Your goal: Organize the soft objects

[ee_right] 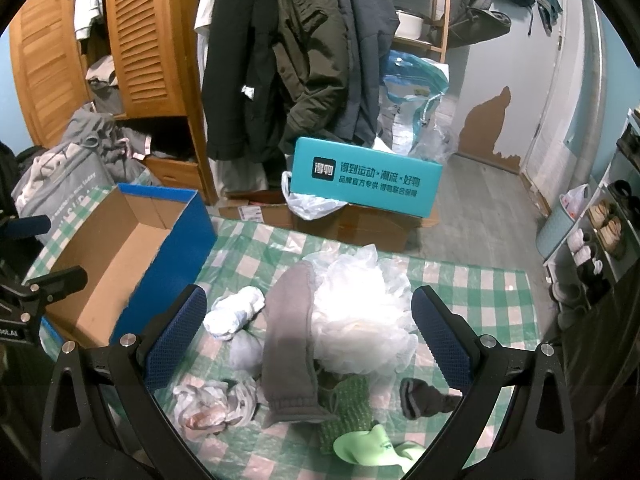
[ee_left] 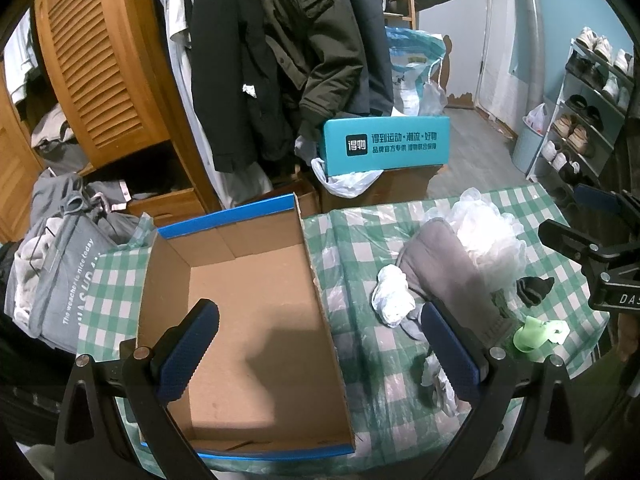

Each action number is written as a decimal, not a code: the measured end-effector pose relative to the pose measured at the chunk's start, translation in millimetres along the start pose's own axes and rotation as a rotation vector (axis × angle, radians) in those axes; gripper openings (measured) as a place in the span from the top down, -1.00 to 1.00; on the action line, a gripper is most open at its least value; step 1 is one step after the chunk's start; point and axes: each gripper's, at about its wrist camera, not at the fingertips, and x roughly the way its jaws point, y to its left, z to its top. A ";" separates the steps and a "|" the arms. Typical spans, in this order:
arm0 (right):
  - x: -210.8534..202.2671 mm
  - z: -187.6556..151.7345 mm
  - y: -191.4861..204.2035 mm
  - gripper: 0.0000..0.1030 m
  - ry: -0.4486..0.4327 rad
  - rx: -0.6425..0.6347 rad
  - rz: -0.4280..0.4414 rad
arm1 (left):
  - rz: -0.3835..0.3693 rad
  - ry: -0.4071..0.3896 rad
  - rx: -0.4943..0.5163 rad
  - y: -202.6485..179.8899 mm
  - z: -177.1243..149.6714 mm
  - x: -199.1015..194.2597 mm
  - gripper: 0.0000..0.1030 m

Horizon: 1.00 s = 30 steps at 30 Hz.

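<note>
An open cardboard box (ee_left: 248, 320) with blue outer walls stands empty on the left of the checked table; it also shows in the right wrist view (ee_right: 120, 264). A pile of soft things lies right of it: a grey cloth (ee_right: 288, 340), a white mesh pouf (ee_right: 360, 312), a white balled sock (ee_right: 234, 314), a dark sock (ee_right: 424, 398), a green knit piece (ee_right: 346, 404), a crumpled bag (ee_right: 208, 400). My left gripper (ee_left: 320, 344) is open, straddling the box's right wall. My right gripper (ee_right: 308, 332) is open above the grey cloth and pouf, empty.
The green checked tablecloth (ee_right: 480, 288) is covered with clear plastic. A green plastic item (ee_right: 368, 446) lies at the front. Behind the table are a teal box (ee_right: 364, 180), hanging coats (ee_right: 288, 60), a wooden wardrobe (ee_right: 140, 40) and clothes piled at left. A shoe rack (ee_left: 592, 112) stands right.
</note>
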 end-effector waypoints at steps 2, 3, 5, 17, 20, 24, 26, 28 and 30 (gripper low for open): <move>-0.1 -0.5 -0.4 -0.95 -0.001 0.001 -0.001 | -0.002 0.003 0.001 -0.6 -0.5 1.9 -0.98; 0.0 -0.3 -0.2 -0.95 0.000 0.001 0.000 | -0.002 0.005 0.002 -0.6 -0.7 2.4 -0.98; -0.2 -1.0 -1.0 -0.95 0.000 0.001 -0.002 | -0.001 0.008 0.004 -1.3 -1.2 2.9 -0.98; -1.0 -3.7 -3.6 -0.95 0.003 0.000 -0.001 | -0.009 0.014 0.002 -2.0 1.2 2.1 -0.98; -0.3 -2.9 -2.4 -0.95 0.003 -0.002 -0.001 | -0.008 0.014 0.003 -1.6 1.0 2.1 -0.98; -0.2 -2.5 -2.1 -0.95 0.005 -0.004 0.000 | -0.008 0.014 0.003 -1.2 1.0 2.1 -0.98; -0.6 -3.3 -2.7 -0.95 0.004 -0.004 -0.001 | -0.009 0.016 0.003 -1.2 1.4 2.3 -0.98; -0.7 -3.9 -3.3 -0.95 0.006 -0.003 0.000 | -0.008 0.020 0.001 -1.0 0.4 2.4 -0.98; -1.2 -3.4 -2.7 -0.95 0.004 -0.003 0.001 | -0.010 0.026 0.000 -1.0 -1.7 3.2 -0.98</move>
